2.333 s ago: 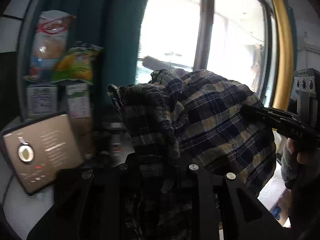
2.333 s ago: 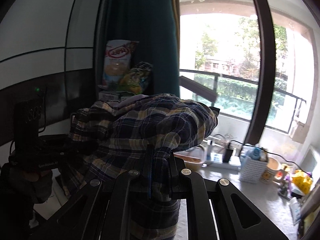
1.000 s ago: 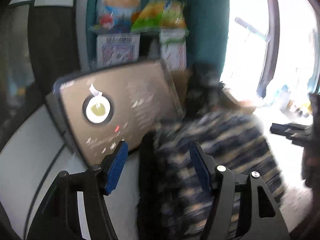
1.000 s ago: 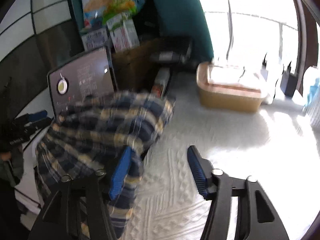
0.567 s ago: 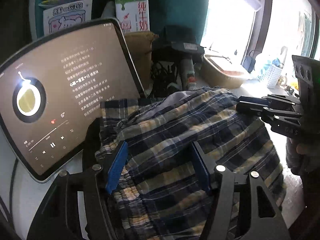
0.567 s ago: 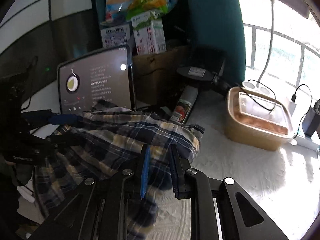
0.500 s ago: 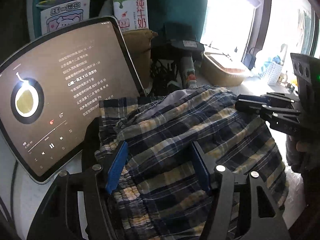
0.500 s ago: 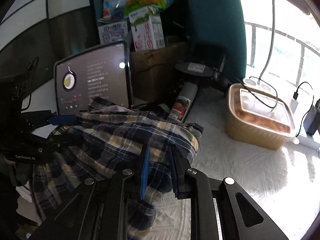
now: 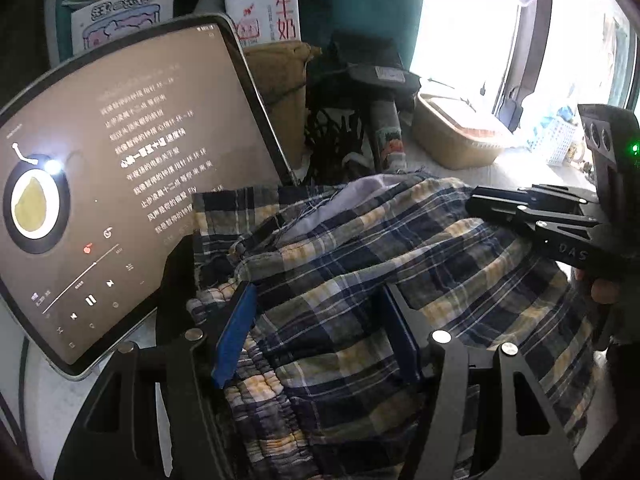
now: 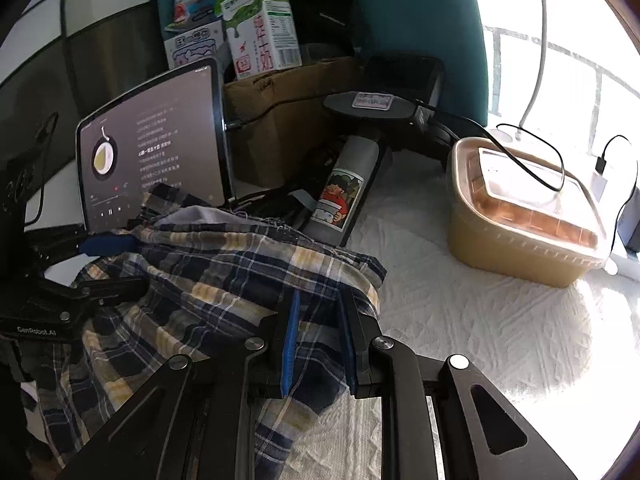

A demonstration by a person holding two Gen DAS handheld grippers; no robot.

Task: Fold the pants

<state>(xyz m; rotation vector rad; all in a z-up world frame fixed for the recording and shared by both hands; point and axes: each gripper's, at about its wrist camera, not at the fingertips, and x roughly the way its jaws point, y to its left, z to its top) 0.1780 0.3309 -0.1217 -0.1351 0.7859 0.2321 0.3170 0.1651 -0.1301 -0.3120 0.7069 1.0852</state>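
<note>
The blue, yellow and white plaid pants (image 9: 360,264) lie bunched on the table, in front of a tablet. My left gripper (image 9: 318,332) is open, its blue pads wide apart astride the gathered waistband, and cloth bulges between them. My right gripper (image 10: 319,336) is shut on the pants' right edge (image 10: 224,276), with a fold pinched between its narrow blue pads. In the left wrist view the right gripper (image 9: 474,202) reaches in from the right, over the cloth. Seen from the right wrist, the left gripper (image 10: 124,264) stands at the pants' left end.
A lit tablet (image 9: 120,184) leans just behind the pants. A cardboard box (image 10: 280,120), a milk carton (image 10: 264,40), a lying bottle (image 10: 344,192) and cables crowd the back. A lidded food container (image 10: 520,220) sits at the right on the white textured table cover (image 10: 480,340).
The pants came down from mid-air onto the table. Both grippers let go of them about a second ago, and the right one has since closed on the cloth's edge. Little has moved in the last half second.
</note>
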